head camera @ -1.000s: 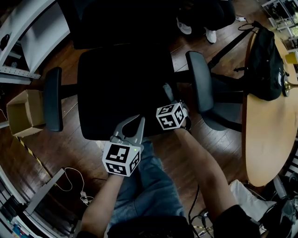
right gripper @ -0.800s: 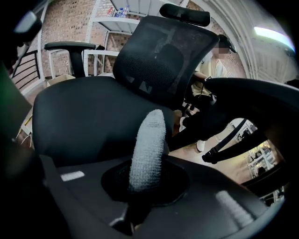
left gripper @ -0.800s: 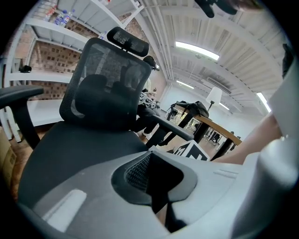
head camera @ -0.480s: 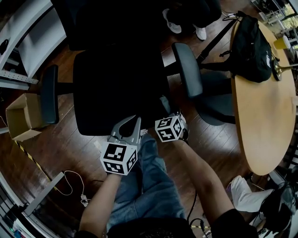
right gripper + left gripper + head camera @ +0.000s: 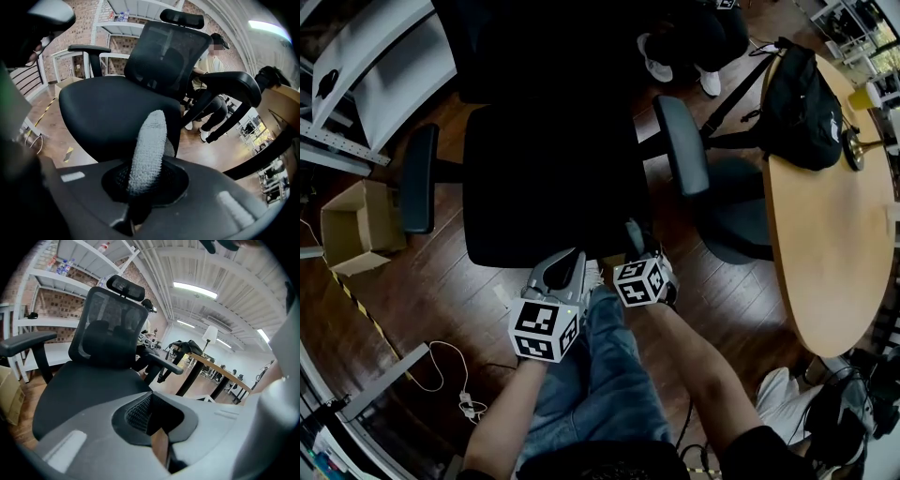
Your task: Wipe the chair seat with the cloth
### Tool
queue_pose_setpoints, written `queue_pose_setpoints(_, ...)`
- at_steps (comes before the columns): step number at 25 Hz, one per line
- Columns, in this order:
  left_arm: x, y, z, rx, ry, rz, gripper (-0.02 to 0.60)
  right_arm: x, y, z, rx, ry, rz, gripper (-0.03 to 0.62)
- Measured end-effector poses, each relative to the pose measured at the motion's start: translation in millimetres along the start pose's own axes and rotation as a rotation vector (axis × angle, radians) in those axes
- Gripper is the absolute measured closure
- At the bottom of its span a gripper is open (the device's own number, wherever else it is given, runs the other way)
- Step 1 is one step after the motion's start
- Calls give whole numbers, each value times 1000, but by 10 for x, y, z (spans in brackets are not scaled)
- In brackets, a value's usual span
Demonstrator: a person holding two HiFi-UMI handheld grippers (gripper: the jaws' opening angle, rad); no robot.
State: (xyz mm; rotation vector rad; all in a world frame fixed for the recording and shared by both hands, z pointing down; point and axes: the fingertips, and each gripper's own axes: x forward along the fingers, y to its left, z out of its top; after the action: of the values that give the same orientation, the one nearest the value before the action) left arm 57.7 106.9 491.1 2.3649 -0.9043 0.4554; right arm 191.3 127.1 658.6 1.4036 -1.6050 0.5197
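Black padding covers the chair seat (image 5: pixel 548 187), which fills the middle of the head view, with an armrest (image 5: pixel 419 178) on its left and another (image 5: pixel 681 145) on its right. The mesh backrest (image 5: pixel 110 329) with its headrest rises behind the seat in both gripper views.

The right tool (image 5: pixel 636 248) is closed on the cloth (image 5: pixel 149 150), a grey, nubbly roll that stands straight up out of the jaws. In the head view the cloth (image 5: pixel 635 234) lies at the seat's front right corner; whether it touches the padding cannot be told.

The left tool (image 5: pixel 570 262) hangs just off the seat's front edge, beside the right one. Its jaws are drawn together with nothing between them, only a thin slit showing the wooden floor (image 5: pixel 441 291).

Both tools sit above the person's jeans (image 5: pixel 600 375). A cardboard box (image 5: pixel 352 225) stands on the floor to the left of the chair. A round wooden table (image 5: pixel 834 244) to the right carries a black bag (image 5: pixel 802 108).
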Motion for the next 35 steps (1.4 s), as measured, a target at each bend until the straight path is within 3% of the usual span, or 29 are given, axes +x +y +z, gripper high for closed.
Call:
queue_pose_setpoints(9,-227,-86,124,8,-24,25,577,-477,75,399,35,-109,28,583)
queue_pose_setpoints(18,-673,-296,499,13,-81,77,577,-1501,139,1249,125,-338,98,583)
queue_pose_setpoints(22,-824,-429,692,52,-135,99,577,-1952,194,1513,137,-446,128,583)
queue_pose_setpoints(35,-1784,-1408,897,115,-281,92,577,-3616,301,1461,260,-734,178,583)
